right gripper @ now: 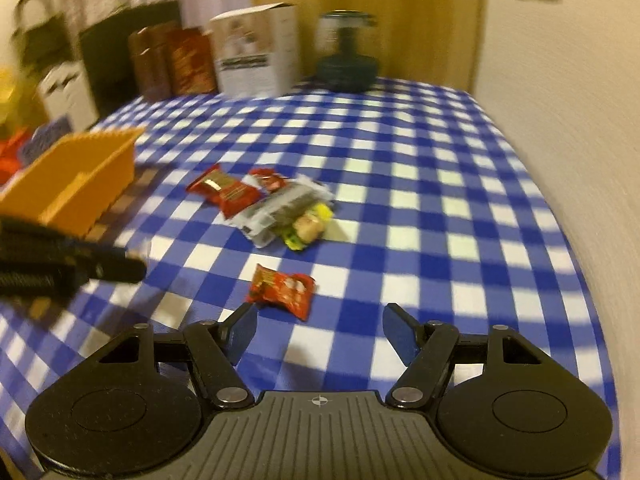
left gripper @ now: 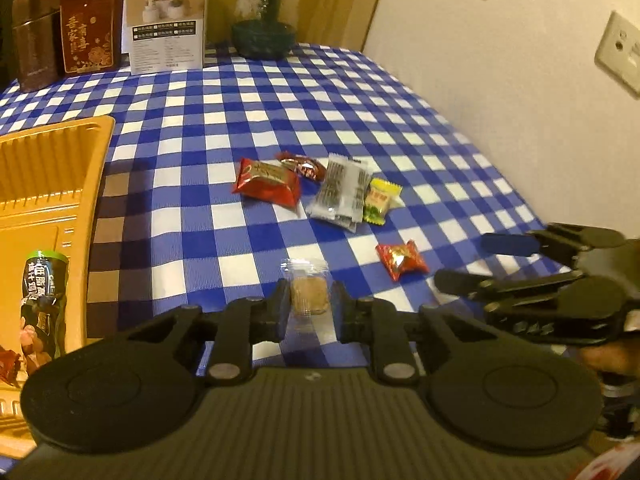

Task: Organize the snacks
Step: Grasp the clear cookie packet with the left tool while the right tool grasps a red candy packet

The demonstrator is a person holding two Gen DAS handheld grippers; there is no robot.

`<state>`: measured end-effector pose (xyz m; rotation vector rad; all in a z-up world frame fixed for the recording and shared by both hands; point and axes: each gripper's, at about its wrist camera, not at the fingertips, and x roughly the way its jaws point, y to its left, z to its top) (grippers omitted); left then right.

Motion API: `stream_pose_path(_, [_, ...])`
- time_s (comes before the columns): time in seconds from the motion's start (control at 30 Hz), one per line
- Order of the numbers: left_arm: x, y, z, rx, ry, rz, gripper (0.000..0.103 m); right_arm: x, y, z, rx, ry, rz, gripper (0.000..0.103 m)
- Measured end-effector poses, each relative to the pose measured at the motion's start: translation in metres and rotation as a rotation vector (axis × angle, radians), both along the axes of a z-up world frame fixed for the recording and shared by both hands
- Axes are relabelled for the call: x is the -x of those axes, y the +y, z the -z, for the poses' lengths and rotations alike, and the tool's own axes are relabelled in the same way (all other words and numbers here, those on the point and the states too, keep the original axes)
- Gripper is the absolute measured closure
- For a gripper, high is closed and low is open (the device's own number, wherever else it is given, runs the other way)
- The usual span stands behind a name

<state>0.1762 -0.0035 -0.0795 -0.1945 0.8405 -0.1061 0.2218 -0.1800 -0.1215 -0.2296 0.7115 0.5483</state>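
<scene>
My left gripper [left gripper: 310,300] is shut on a clear-wrapped brown biscuit [left gripper: 309,295], held just above the blue checked cloth. Beyond it lie a large red packet [left gripper: 267,182], a small dark red candy [left gripper: 303,165], a grey packet [left gripper: 343,192], a yellow-green candy [left gripper: 380,200] and a red candy [left gripper: 401,259]. My right gripper [right gripper: 320,330] stands open just short of that red candy [right gripper: 283,290], nothing between its fingers; in the left wrist view it [left gripper: 468,262] reaches in from the right. The orange tray [left gripper: 52,168] at the left holds a dark green snack bag [left gripper: 42,304].
Brown boxes [left gripper: 60,36], a white carton [left gripper: 168,20] and a glass jar [left gripper: 266,20] line the table's far edge. A wall [left gripper: 500,80] with sockets runs along the right side. Bags [right gripper: 48,64] stand beyond the tray at the far left.
</scene>
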Motion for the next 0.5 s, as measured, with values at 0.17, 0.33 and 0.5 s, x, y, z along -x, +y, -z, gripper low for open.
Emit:
stream_pose_path(0.17, [0.0,0.003,0.0,0.034,0.002,-0.011,0.084,-0.012,0.021,0.015,0.108,-0.033,-0.113,0.045])
stream_pose_path(0.33, [0.0,0.004,0.002,0.044,0.004,-0.009,0.084,-0.023,0.032,0.026,0.144,-0.052,-0.161,0.052])
stream_pose_path(0.5, [0.0,0.005,0.004,0.055,0.009,-0.01,0.084,-0.029,0.039,0.026,0.133,-0.048,-0.194,0.059])
